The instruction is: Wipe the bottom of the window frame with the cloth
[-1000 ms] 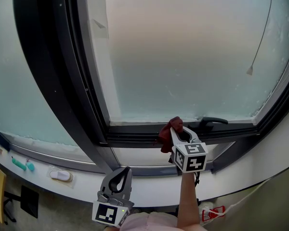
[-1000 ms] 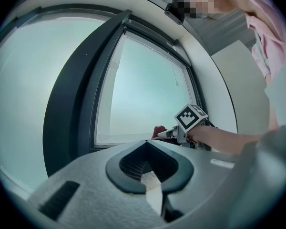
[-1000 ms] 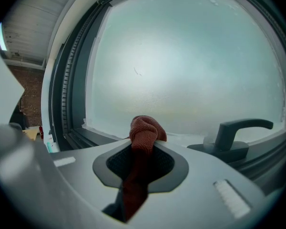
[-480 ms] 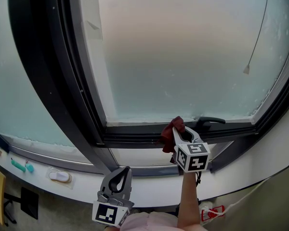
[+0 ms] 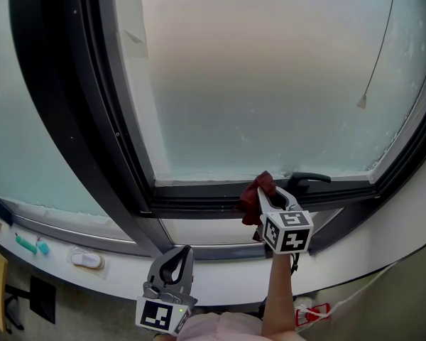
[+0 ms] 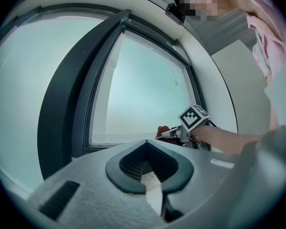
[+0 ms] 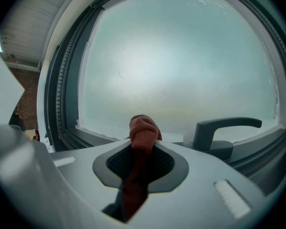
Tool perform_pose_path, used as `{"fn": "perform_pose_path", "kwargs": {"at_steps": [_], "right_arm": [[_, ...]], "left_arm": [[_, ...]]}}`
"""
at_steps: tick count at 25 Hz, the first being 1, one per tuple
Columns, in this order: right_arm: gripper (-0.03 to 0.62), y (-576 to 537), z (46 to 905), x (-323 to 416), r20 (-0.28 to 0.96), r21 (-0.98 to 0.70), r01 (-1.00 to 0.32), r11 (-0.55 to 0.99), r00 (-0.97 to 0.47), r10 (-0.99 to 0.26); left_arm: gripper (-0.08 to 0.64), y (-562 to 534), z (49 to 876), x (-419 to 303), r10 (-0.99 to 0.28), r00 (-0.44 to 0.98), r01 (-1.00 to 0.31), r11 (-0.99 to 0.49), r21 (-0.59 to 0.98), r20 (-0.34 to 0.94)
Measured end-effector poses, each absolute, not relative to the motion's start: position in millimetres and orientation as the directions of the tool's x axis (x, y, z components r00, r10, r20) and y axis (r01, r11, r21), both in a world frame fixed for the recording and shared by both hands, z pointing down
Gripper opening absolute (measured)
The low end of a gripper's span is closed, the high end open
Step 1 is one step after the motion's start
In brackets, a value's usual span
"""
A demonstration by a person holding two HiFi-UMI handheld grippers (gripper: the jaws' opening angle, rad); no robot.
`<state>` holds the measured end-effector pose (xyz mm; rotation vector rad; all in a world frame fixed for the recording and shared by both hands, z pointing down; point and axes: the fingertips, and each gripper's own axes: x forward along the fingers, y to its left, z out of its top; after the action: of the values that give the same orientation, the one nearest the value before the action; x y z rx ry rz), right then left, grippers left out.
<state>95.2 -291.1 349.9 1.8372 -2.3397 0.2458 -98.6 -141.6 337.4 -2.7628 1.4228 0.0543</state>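
Head view shows the right gripper, fingers clamped on the cloth, at the frame bottom beside the handle (left gripper: fingers together, empty).

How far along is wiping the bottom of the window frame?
Done: the right gripper has the cloth clamped in its jaws. In hand: the cloth is at the bottom frame, just left of the handle. Left: no telling which stretches are wiped; the left gripper hangs shut, empty.
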Motion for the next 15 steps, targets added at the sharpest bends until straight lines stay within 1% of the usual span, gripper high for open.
{"fn": "perform_pose_path", "kwargs": {"at_steps": [8,15], "right_arm": [[0.077,-289,350,106,0.216,-0.036,-0.977,0.210,-0.213,-0.953],[0.077,-288,348,104,0.191,0.029,-0.982,0.185,-0.176,-0.966]], "left_arm": [[-0.006,-141,336,-101,-0.815,0.578,-0.816,-0.578,-0.012,-0.048],[-0.006,-137,334,-114,-0.826,0.561,-0.828,-0.561,-0.011,-0.057]]}}
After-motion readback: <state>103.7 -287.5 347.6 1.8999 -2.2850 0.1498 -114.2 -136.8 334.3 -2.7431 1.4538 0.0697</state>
